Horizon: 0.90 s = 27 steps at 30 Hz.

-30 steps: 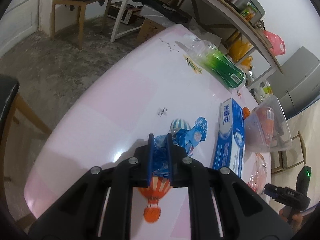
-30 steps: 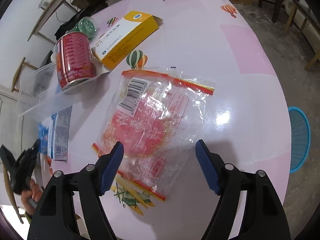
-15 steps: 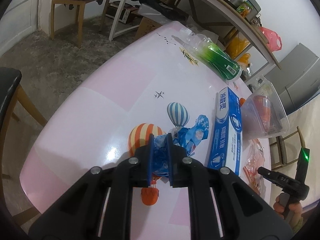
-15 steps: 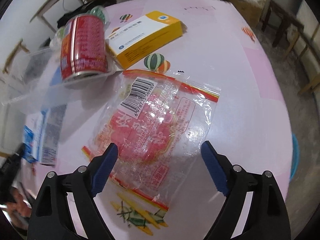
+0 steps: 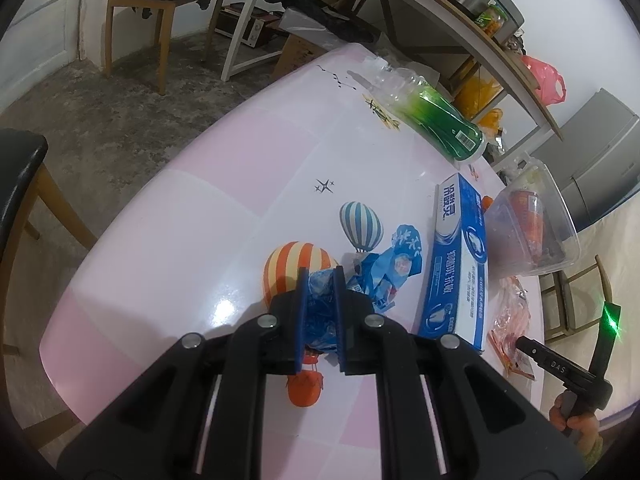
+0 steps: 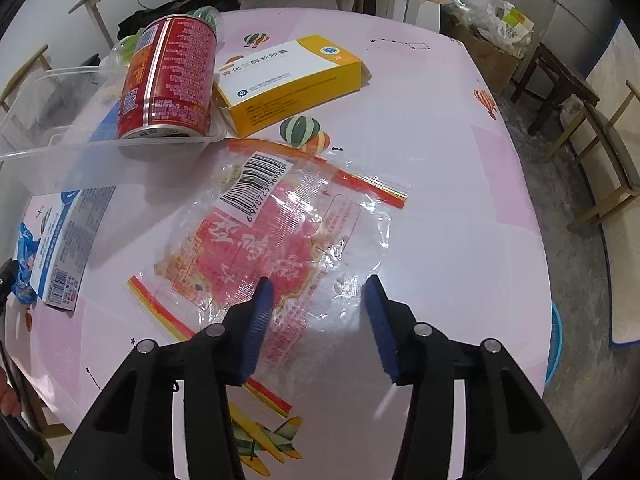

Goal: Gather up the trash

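Both tongs busy (left pinching blue wrapper).

crumpled blue wrapper pinched upright, flat red-printed clear bag on table

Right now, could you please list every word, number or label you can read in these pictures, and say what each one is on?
"6978723569986": under the barcode on the clear red bag.
"DAS": on the right gripper's black body, in the left wrist view.
Blue box: large Chinese print, not surely readable.
Yellow box: Chinese line, blurred.
Red can: text too small.
Green bottle: barcode too small.
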Each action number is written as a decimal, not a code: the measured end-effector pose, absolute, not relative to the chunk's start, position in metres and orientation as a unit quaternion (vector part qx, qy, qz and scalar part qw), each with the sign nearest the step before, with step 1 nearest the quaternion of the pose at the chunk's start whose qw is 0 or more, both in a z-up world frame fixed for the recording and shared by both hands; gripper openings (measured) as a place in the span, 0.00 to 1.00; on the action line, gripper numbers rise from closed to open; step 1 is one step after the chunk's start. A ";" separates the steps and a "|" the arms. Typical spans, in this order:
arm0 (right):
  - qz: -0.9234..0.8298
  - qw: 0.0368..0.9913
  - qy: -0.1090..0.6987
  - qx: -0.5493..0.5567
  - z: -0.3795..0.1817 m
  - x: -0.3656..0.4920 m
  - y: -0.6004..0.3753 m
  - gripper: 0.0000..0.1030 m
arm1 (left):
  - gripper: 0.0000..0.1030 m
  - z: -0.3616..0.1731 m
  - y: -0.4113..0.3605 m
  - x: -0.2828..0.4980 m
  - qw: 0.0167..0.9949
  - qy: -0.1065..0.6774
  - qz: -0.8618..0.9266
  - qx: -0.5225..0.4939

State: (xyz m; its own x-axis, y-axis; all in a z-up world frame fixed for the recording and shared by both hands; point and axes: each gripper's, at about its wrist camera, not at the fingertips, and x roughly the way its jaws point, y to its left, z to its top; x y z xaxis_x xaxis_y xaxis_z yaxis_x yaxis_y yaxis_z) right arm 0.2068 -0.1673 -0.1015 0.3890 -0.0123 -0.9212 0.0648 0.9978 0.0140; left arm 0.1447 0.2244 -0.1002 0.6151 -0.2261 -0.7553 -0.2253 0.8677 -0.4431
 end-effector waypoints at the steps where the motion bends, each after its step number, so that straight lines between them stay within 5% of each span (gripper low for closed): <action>1: -0.024 0.834 0.551 0.024 -0.101 0.206 -0.167 0.41 | 0.10 -0.100 0.224 0.144 0.861 0.438 0.001 -0.257; 2: -0.025 0.835 0.549 0.024 -0.101 0.205 -0.167 0.34 | 0.10 -0.101 0.224 0.144 0.861 0.438 0.002 -0.258; 3: -0.033 0.837 0.545 0.018 -0.101 0.205 -0.167 0.12 | 0.10 -0.101 0.225 0.143 0.861 0.437 0.003 -0.259; 4: -0.038 0.837 0.546 0.015 -0.101 0.203 -0.166 0.06 | 0.10 -0.102 0.225 0.143 0.861 0.437 0.004 -0.259; 23: 0.054 0.844 0.526 0.092 -0.076 0.182 -0.193 0.02 | 0.09 -0.103 0.230 0.140 0.862 0.431 0.012 -0.267; 26: 0.098 0.850 0.517 0.029 -0.072 0.177 -0.172 0.12 | 0.09 -0.102 0.230 0.140 0.862 0.431 0.012 -0.267; 27: 0.106 0.851 0.514 0.008 -0.071 0.174 -0.165 0.23 | 0.09 -0.103 0.230 0.140 0.862 0.431 0.012 -0.267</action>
